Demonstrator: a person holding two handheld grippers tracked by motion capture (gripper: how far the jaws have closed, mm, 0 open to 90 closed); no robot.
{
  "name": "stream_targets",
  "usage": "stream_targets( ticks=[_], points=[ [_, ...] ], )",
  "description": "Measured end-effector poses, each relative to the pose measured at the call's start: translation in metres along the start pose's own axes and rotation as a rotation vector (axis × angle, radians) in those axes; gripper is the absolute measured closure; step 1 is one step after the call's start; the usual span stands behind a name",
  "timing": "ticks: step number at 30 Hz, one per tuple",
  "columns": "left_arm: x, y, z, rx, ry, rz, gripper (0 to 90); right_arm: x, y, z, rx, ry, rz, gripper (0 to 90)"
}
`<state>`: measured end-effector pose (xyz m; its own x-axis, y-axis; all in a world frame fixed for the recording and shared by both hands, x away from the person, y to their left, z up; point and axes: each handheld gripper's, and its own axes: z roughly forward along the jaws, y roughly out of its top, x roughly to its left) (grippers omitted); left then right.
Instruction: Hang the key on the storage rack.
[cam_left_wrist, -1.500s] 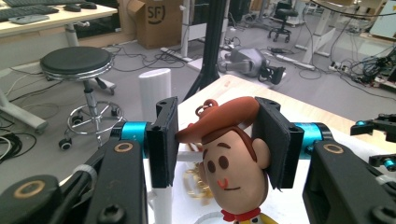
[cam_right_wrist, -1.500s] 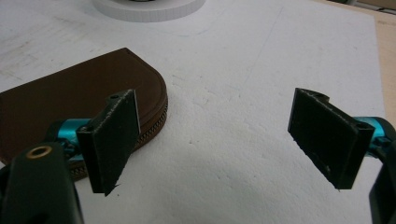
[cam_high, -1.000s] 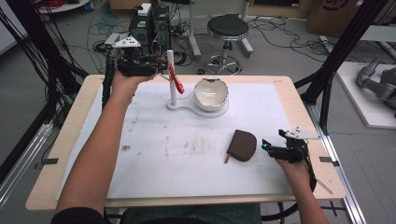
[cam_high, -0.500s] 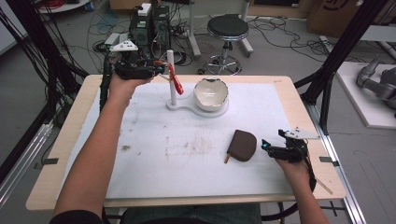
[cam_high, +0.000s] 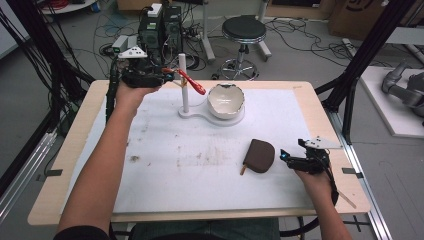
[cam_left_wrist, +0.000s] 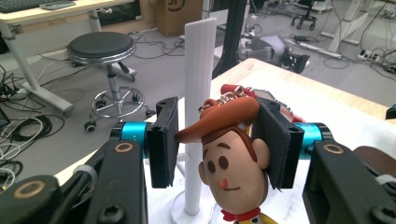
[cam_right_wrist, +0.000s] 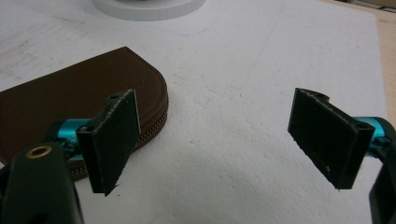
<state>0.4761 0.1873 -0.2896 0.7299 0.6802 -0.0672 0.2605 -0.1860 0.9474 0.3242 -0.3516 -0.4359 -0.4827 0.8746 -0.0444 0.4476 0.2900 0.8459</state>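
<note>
My left gripper (cam_high: 167, 76) is raised over the table's far left and shut on a cowboy doll keychain (cam_left_wrist: 231, 154). Its pads press the doll's brown hat from both sides, and a gold chain shows at the top. The doll's red part (cam_high: 194, 86) pokes past a white upright post (cam_high: 183, 80), which stands just behind the doll (cam_left_wrist: 198, 93). The post's base (cam_high: 196, 115) also carries a white bowl (cam_high: 226, 100). My right gripper (cam_high: 285, 156) rests low at the right, open and holding nothing (cam_right_wrist: 219, 140). A brown zip pouch (cam_high: 260, 156) lies just left of it (cam_right_wrist: 70, 102).
A white mat (cam_high: 200, 170) covers the wooden table (cam_high: 75, 165). Black frame posts (cam_high: 350, 85) stand at the table's right. Beyond the far edge are a round stool (cam_high: 243, 30), computer cases and loose cables on the floor.
</note>
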Motion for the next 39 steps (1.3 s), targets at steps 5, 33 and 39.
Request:
stream_targets(
  ticks=[5,33,39],
  points=[
    [0.001,-0.003,-0.001,0.015,0.014,0.005,52.1,0.0,0.0,0.0,-0.002,0.0,-0.002,16.7],
    [-0.01,0.0,-0.009,0.018,0.05,0.036,29.5,0.002,0.002,0.0,-0.003,0.003,-0.002,16.7],
    [-0.013,-0.002,-0.011,0.019,0.031,0.04,28.9,0.002,0.003,0.0,-0.006,0.001,-0.006,16.7]
  ],
)
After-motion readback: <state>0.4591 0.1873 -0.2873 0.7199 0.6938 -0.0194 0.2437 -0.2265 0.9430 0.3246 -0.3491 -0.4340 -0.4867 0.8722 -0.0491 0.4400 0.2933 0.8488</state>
